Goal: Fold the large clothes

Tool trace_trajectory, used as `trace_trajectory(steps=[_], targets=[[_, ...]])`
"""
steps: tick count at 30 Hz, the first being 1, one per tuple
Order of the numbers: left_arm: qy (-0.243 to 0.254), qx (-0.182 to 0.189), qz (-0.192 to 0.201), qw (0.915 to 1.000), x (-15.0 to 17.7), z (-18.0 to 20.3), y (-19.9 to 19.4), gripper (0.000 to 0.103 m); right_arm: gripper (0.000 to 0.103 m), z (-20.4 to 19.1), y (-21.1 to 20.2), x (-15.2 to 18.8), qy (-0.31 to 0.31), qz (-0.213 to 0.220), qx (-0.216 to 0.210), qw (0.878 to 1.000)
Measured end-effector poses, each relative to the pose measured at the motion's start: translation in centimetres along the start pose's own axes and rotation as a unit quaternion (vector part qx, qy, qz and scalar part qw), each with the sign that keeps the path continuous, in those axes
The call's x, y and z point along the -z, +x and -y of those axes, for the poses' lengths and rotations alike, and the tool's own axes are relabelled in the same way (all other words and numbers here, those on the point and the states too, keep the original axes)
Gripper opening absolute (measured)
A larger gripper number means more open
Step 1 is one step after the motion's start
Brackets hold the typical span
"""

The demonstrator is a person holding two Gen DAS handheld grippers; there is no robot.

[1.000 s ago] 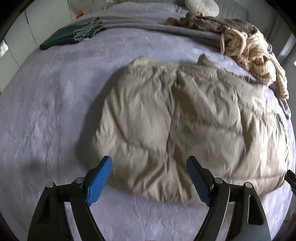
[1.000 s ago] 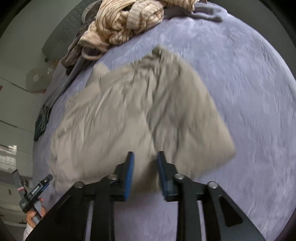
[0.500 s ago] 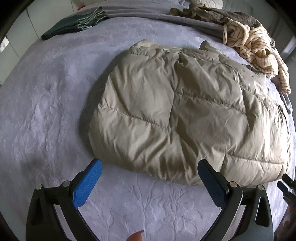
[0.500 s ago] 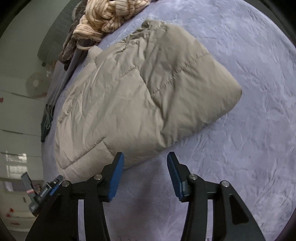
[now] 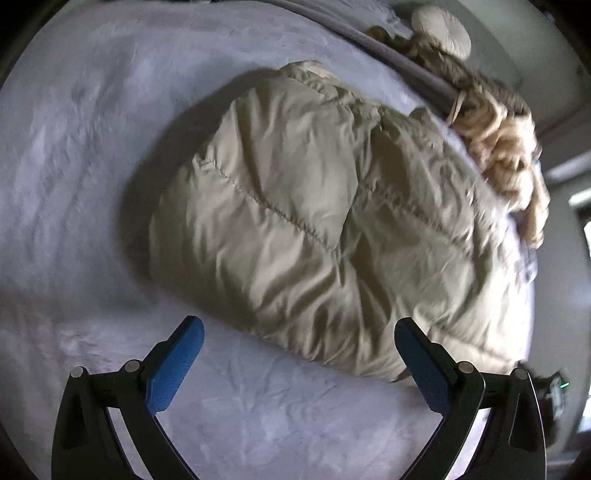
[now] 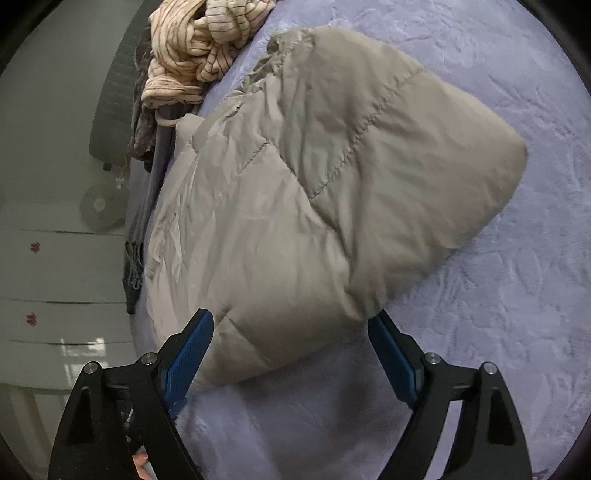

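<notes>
A beige quilted puffer jacket [image 5: 325,221] lies folded into a thick block on the lilac bedspread [image 5: 74,184]. In the left wrist view my left gripper [image 5: 299,343] is open and empty, hovering just short of the jacket's near edge. In the right wrist view the jacket [image 6: 314,192] fills the middle. My right gripper [image 6: 291,339] is open wide and empty, its blue pads [image 6: 188,354] flanking the jacket's near folded corner without holding it.
A cream striped garment [image 6: 199,51] is bunched beyond the jacket, with a brown garment [image 5: 465,74] and a round white cushion [image 5: 443,35] near the headboard. A dark green cloth [image 6: 131,273] lies at the bed's far side by white cabinets [image 6: 44,266].
The right gripper let go of the jacket and opened wide. Both grippers pulled back, then swung; the left view has turned so the jacket lies more diagonally.
</notes>
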State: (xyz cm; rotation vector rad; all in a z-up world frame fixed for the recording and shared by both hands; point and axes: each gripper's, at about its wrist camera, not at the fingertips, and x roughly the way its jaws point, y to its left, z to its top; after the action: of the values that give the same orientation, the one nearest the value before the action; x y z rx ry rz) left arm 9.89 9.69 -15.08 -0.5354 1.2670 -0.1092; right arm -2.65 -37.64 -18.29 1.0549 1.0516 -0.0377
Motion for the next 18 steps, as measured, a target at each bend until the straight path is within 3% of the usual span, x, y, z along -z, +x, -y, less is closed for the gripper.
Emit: trace_trajectory(steps=[7, 10, 12, 18], targets=[[-0.051, 0.081, -0.036, 0.9948, 0.5, -1.7, 2.0, 0.103, 0.089, 0.9, 1.5, -0.6, 0.043, -0.002, -0.033, 0.999], [-0.062, 0.093, -0.041, 0.9928, 0.8, -1.9, 2.8, 0.103, 0.089, 0.7, 2.3, -1.1, 0.055, -0.003, -0.056, 0.997], [-0.067, 0.101, -0.039, 0.9919, 0.7, -2.1, 3.0, 0.103, 0.103, 0.5, 2.6, -1.3, 0.057, -0.002, -0.076, 0.996], [-0.088, 0.115, -0.016, 0.9894, -1.7, -1.5, 4.8, 0.103, 0.103, -0.8, 3.8, -2.3, 0.046, -0.005, -0.092, 0.995]])
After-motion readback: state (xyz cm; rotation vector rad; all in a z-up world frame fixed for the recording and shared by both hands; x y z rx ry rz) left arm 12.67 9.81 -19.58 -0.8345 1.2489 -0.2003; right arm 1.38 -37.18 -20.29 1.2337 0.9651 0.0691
